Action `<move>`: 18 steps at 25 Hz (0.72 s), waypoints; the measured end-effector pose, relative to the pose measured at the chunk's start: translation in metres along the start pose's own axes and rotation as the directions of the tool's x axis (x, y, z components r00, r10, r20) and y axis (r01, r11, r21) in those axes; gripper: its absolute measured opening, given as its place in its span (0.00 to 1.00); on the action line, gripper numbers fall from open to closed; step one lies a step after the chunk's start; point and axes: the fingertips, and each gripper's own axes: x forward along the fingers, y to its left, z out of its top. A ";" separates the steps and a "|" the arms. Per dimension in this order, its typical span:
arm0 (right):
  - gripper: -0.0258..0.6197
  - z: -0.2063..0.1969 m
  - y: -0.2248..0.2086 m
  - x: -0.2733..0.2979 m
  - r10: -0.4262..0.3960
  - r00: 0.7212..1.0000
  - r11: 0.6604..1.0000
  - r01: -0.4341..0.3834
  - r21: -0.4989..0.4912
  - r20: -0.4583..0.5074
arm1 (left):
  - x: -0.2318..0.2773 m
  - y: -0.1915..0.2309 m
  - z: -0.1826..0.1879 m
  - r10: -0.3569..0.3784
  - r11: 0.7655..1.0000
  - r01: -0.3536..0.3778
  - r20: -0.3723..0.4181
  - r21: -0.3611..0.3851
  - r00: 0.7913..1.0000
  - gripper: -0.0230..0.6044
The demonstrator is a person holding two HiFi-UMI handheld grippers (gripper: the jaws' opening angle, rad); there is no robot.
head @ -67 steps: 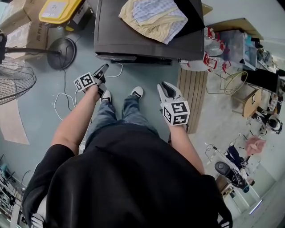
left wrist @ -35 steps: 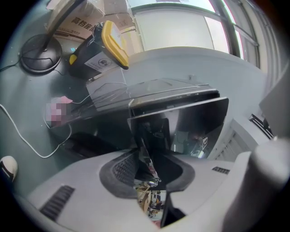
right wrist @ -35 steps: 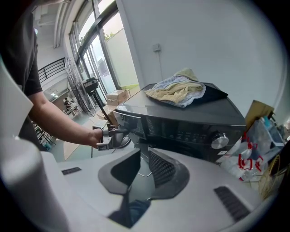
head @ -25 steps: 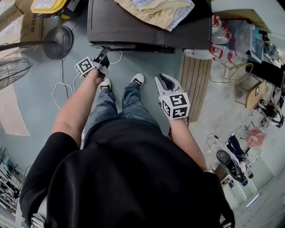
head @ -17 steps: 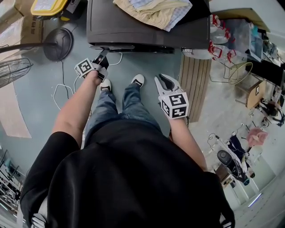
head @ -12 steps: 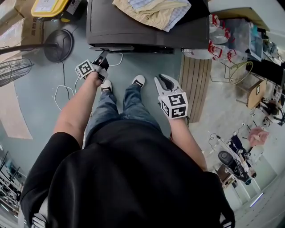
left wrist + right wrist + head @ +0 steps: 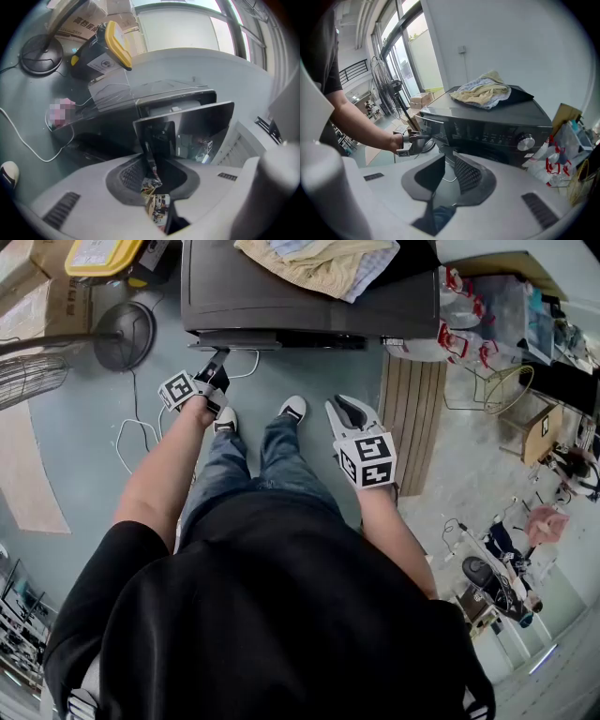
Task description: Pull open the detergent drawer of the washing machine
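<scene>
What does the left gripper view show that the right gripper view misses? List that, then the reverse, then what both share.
Only the left: a yellow-lidded box, and the jaws of the left gripper closing, with the front of the detergent drawer between them. Only the right: the control dial, the cloth on top, the person's arm, and the right gripper, jaws apart and empty. Both: the washing machine and its drawer.

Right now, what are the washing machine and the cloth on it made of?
Washing machine: likely painted metal or plastic, dark grey and glossy, since its front reflects the room. Cloth: soft matte fabric, cream and checked, rumpled into folds.
</scene>
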 end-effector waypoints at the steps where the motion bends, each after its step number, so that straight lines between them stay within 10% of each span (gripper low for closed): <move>1: 0.14 0.000 0.001 0.000 0.000 1.000 1.000 0.000 0.000 0.000 | -0.002 0.000 -0.002 0.005 1.000 -0.005 -0.003 0.001 1.000 0.16; 18: 0.14 -0.013 0.008 -0.010 0.000 1.000 1.000 0.000 0.002 0.005 | -0.030 0.004 -0.036 -0.005 1.000 0.004 -0.030 -0.031 1.000 0.15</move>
